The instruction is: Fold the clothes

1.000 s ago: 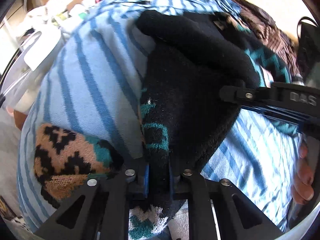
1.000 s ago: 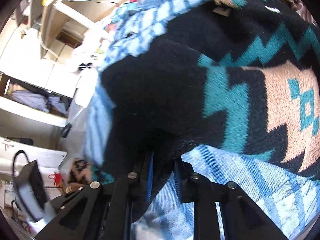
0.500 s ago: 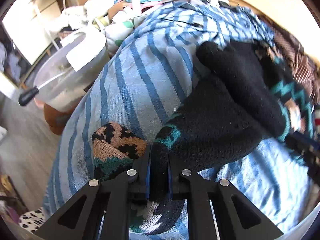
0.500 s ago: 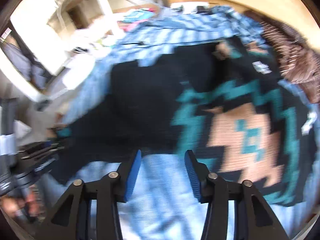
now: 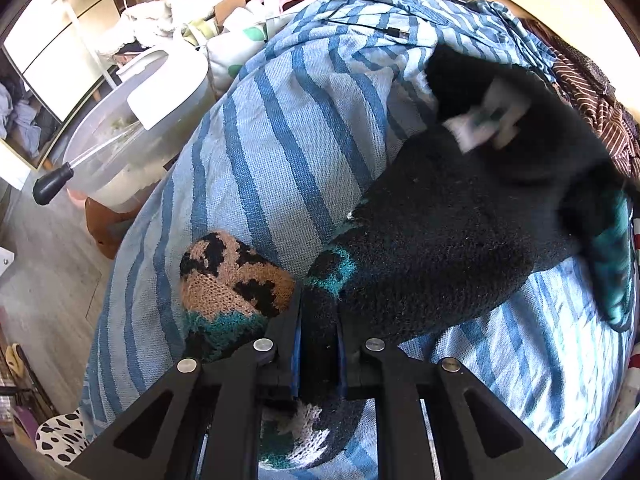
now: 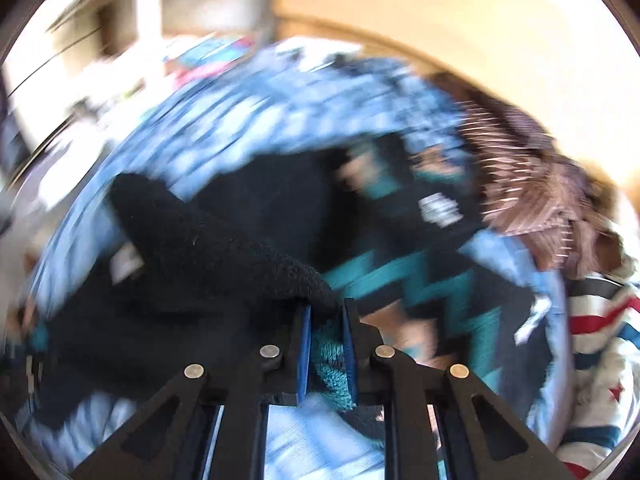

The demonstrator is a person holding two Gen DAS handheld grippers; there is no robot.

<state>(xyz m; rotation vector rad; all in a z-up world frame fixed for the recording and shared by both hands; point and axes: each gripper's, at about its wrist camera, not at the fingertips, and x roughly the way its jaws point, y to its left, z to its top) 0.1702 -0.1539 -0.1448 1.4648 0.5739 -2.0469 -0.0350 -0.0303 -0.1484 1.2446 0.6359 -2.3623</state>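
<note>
A black knit sweater [image 5: 460,232] with teal and tan zigzag bands lies on a blue striped blanket [image 5: 280,140]. My left gripper [image 5: 319,312] is shut on a black and teal edge of it, beside a tan patterned cuff [image 5: 228,280]. A white label [image 5: 488,120] shows on the sweater's far side. In the blurred right wrist view the sweater [image 6: 224,256] is folded over, and my right gripper [image 6: 326,320] is shut on a black and teal fold of it.
A clear plastic tub [image 5: 136,136] with a white lid stands left of the bed. A brown striped garment [image 5: 588,92] lies at the right, seen also as brown striped cloth [image 6: 532,184]. A white, red and blue cloth [image 6: 600,340] lies at the far right.
My right gripper let go of the sweater, opened, then shut again on another fold amid fast motion. My left gripper kept its hold while the view pulled back and the sweater shifted right.
</note>
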